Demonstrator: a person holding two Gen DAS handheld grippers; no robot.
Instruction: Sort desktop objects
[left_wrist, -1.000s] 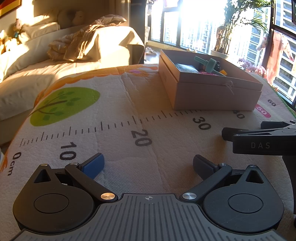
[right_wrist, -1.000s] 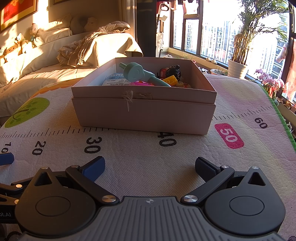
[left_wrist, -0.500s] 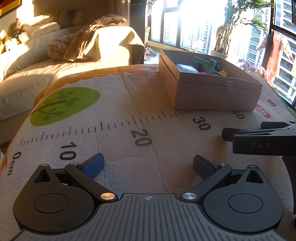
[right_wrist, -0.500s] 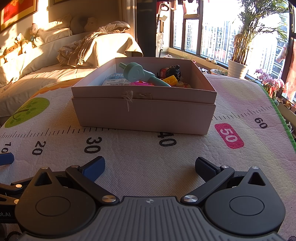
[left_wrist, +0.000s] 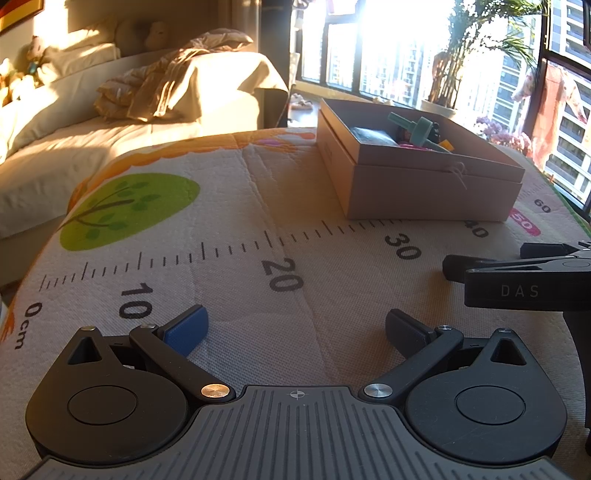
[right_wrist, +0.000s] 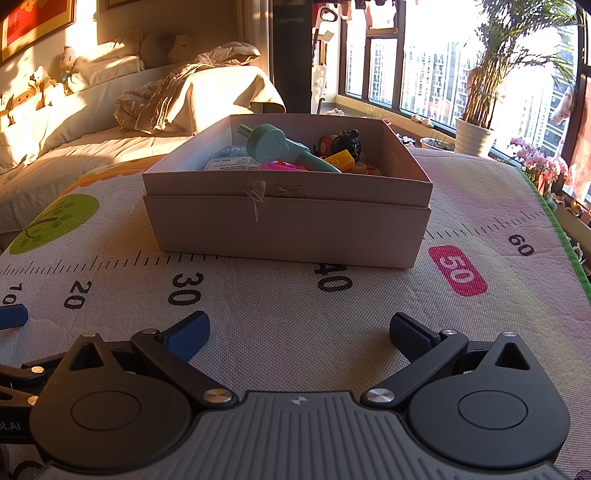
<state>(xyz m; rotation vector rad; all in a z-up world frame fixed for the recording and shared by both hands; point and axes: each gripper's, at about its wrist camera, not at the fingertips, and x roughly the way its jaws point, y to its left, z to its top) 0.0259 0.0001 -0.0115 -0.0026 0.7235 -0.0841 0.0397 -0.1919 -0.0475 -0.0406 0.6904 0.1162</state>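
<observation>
An open cardboard box (right_wrist: 288, 225) stands on the printed ruler mat (right_wrist: 295, 310); it also shows in the left wrist view (left_wrist: 424, 184). Inside lie a teal handled toy (right_wrist: 280, 146), a yellow brick (right_wrist: 341, 159), a black figure (right_wrist: 347, 142), a pink piece and a printed packet. My left gripper (left_wrist: 295, 328) is open and empty, low over the mat near the 20 mark. My right gripper (right_wrist: 299, 332) is open and empty, in front of the box. The right gripper's fingers (left_wrist: 480, 267) show at the right of the left wrist view.
A sofa with a rumpled blanket (right_wrist: 192, 92) and soft toys lies behind the mat. Windows, a potted plant (right_wrist: 476, 136) and pink flowers (right_wrist: 535, 162) are at the right. The mat's green edge (right_wrist: 561, 229) runs along the right side.
</observation>
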